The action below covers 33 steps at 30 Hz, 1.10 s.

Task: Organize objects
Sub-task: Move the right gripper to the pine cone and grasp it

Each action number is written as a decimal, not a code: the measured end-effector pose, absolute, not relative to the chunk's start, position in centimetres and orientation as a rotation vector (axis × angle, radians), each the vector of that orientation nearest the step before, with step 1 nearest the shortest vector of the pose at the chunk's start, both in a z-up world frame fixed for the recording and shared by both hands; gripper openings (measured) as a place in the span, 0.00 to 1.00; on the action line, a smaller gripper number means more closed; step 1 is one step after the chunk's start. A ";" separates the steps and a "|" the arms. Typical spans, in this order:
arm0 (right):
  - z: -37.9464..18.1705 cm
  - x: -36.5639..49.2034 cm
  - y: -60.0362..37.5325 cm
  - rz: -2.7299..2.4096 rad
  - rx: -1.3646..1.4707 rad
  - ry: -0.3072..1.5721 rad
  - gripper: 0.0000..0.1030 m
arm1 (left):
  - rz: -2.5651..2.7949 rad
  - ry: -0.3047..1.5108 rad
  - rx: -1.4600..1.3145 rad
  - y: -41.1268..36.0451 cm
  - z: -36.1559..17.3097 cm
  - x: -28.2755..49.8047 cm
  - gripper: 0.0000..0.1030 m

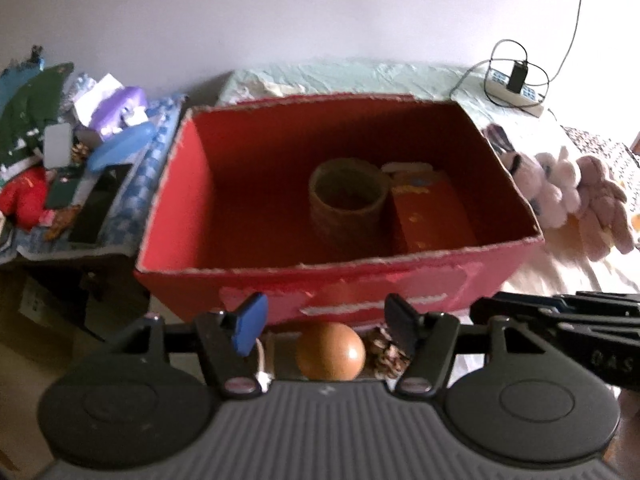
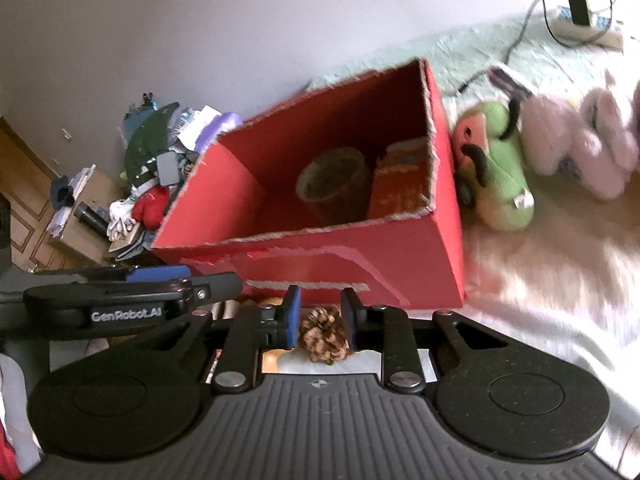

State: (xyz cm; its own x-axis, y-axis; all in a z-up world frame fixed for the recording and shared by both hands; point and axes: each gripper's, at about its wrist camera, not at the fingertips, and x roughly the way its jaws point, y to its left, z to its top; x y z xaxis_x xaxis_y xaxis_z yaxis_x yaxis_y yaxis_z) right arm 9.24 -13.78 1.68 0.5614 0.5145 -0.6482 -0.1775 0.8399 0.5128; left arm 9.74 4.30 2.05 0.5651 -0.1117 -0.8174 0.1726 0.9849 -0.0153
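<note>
From the left wrist view, we have our left gripper (image 1: 323, 325) spread wide around the brown ball (image 1: 330, 351), its pads clear of it, just in front of the red box (image 1: 360, 280); being round, it has no long axis. We judge closing is next, then lifting over the rim

From the right wrist view, our right gripper (image 2: 320, 316) is narrowed about the pine cone (image 2: 323, 339), pads beside its flanks; whether they press we cannot tell. Its long axis seems to run towards us
</note>
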 end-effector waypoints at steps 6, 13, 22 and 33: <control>0.1 9.8 -14.7 0.411 0.451 0.953 0.25 | -0.165 1.032 0.038 4.0 0.4 10.1 0.61; -1.1 10.7 -16.0 0.445 0.499 1.025 0.25 | -0.151 1.077 -0.014 3.8 -0.6 10.2 0.59; -2.3 11.1 -18.1 0.521 0.542 1.067 0.26 | -0.156 1.097 -0.060 2.9 -1.7 8.4 0.51; -3.3 13.5 -19.1 0.617 0.615 1.083 0.33 | -0.137 1.095 -0.187 2.3 -3.0 7.6 0.50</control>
